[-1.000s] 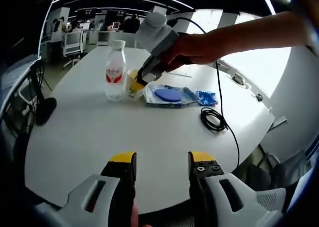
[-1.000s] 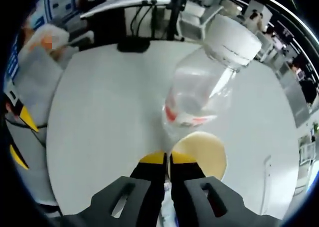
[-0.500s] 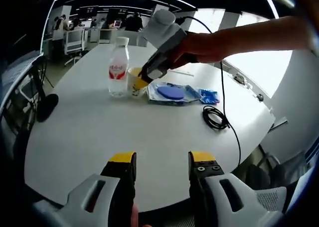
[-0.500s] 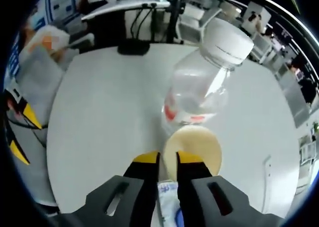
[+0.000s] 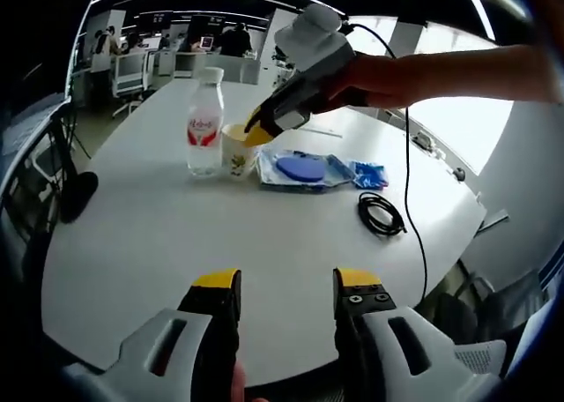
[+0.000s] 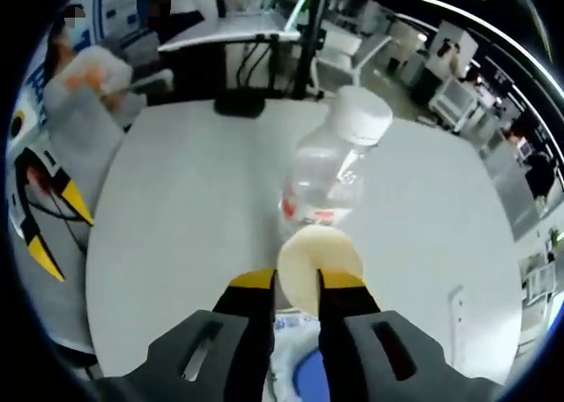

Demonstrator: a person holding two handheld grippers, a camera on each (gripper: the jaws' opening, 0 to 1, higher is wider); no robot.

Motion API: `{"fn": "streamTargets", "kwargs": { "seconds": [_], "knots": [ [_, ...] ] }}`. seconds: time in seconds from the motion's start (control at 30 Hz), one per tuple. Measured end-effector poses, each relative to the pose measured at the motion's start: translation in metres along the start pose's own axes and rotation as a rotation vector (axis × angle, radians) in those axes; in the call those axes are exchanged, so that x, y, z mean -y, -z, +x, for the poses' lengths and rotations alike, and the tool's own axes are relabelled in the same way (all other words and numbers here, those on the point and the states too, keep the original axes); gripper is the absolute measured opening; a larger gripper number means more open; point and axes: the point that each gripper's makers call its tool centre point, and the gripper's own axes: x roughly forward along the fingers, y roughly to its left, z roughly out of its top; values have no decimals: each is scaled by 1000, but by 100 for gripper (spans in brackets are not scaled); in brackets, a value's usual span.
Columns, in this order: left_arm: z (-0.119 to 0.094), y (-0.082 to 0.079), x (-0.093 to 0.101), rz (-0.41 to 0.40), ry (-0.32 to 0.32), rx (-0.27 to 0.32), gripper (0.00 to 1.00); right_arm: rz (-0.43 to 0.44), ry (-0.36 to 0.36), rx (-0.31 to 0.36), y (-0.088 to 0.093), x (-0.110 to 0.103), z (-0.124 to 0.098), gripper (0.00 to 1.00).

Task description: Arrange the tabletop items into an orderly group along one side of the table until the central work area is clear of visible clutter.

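Note:
On the round white table a clear water bottle with a red label and white cap stands upright. A cream paper cup stands right beside it. My right gripper, held by a hand, hovers just above the cup's rim. In the right gripper view the right gripper is open, with the cup seen from above just past its tips and the bottle behind. My left gripper is open and empty over the near table edge.
Next to the cup lies a blue disc on a clear plastic bag, then a blue packet and a coiled black cable. A black object sits at the table's left edge. Office desks and chairs stand beyond.
My right gripper's jaws, shut at the cup's rim a second ago, have spread apart and drawn up and back from the cup. The left gripper has stayed open.

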Motion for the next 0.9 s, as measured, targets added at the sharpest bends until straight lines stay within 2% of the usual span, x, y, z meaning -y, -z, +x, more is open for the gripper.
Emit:
{"fn": "streamTargets", "kwargs": {
  "seconds": [0.3, 0.47, 0.6, 0.9],
  "knots": [
    [1, -2, 1, -2, -3, 0, 41, -6, -35, -13, 6, -8, 11, 13],
    [0, -2, -1, -7, -12, 0, 41, 15, -53, -3, 4, -10, 13, 1],
    [0, -2, -2, -12, -17, 2, 41, 9, -56, -8, 4, -7, 13, 0],
    [2, -4, -3, -20, -19, 7, 41, -71, -60, -45, 6, -5, 9, 0]
  ]
}}
